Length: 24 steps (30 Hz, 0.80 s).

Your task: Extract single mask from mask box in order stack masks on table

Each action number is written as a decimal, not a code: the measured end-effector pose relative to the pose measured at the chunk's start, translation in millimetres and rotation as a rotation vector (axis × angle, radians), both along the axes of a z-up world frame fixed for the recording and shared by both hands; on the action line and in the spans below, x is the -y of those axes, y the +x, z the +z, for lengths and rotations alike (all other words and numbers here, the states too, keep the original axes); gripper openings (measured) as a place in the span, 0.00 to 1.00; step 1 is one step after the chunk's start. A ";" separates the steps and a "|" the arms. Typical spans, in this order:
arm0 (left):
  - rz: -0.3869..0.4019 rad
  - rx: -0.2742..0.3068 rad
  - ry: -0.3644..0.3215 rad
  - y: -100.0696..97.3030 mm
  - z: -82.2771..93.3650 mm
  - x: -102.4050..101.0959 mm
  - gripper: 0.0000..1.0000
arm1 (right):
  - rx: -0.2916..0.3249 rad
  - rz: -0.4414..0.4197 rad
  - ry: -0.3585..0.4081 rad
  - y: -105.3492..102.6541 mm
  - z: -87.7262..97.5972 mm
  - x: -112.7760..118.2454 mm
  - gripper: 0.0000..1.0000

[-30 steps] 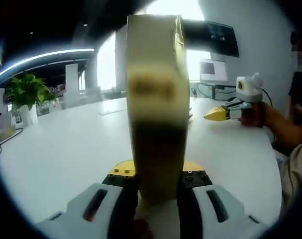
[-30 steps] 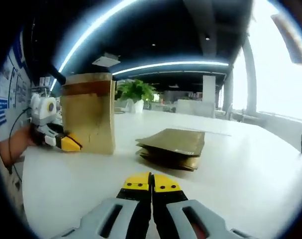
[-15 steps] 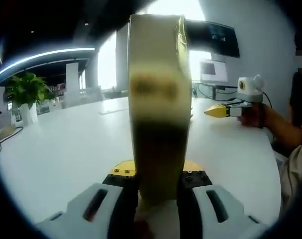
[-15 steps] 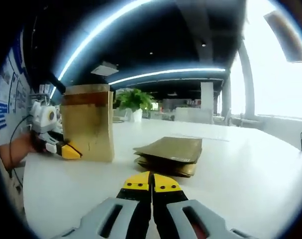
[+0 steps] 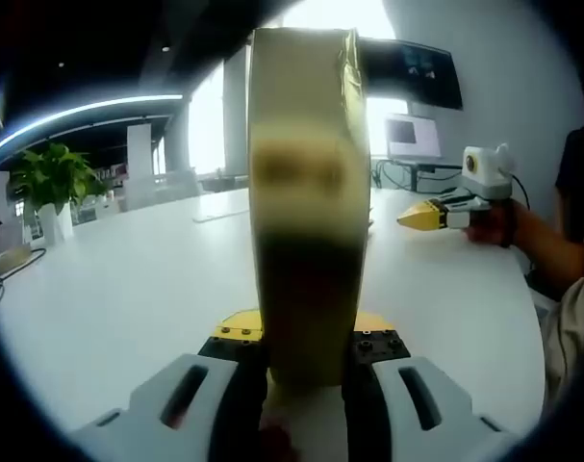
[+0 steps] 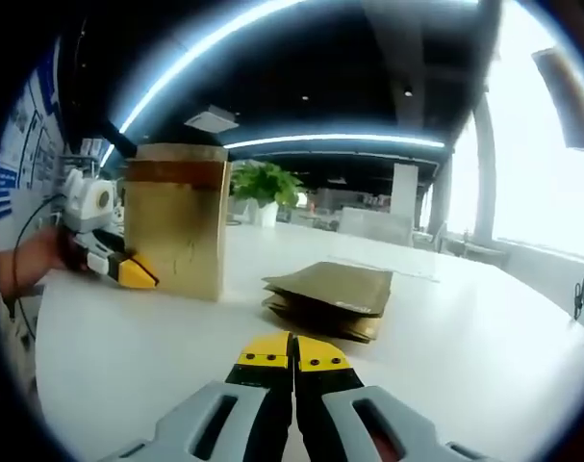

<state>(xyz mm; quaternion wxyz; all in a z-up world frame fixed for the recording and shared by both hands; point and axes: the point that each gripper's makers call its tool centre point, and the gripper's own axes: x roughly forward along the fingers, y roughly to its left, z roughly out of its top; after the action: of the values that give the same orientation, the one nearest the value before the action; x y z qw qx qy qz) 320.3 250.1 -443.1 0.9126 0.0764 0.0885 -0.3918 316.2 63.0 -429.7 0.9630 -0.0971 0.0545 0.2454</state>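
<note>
A tall tan mask box (image 5: 306,202) stands on the white table (image 5: 118,289), seen edge-on and very close in the left gripper view. My left gripper (image 5: 306,337) is shut on its lower part, a jaw on each side. In the right gripper view the same box (image 6: 176,236) stands upright at the left, with the left gripper (image 6: 133,272) at its near lower corner. A low stack of flat brown mask packets (image 6: 332,296) lies in the middle of the table. My right gripper (image 6: 293,348) is shut with nothing in it, short of the stack; it also hovers above the table as yellow tips (image 5: 421,216).
A potted plant (image 5: 51,178) stands at the far table edge, behind the box (image 6: 263,183). A monitor (image 5: 412,135) and cables sit at the back right. A person's forearm (image 5: 546,250) reaches in from the right. Bare table (image 6: 484,366) spreads right of the stack.
The left gripper keeps its hold on the box. The right gripper has drifted slightly and stays shut. The stack of packets has not moved.
</note>
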 end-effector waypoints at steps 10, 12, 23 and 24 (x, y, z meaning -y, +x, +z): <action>0.000 -0.005 0.002 1.0 -1.2 -0.8 0.20 | 0.014 -0.013 0.009 1.4 3.6 4.7 0.00; 0.001 -0.007 0.004 1.1 -1.6 -1.0 0.20 | 0.012 -0.011 0.016 2.0 3.8 5.1 0.00; -0.015 0.000 0.010 -0.6 -1.4 0.4 0.25 | 0.016 -0.016 0.002 1.5 3.8 4.4 0.00; -0.015 -0.001 0.009 -0.8 -1.3 0.4 0.25 | 0.016 -0.016 0.002 1.5 3.9 4.4 0.00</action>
<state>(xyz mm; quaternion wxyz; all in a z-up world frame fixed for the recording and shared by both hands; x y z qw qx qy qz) 319.5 249.6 -444.3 0.9093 0.0811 0.0902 -0.3981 317.7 58.7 -425.8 0.9654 -0.0976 0.0473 0.2370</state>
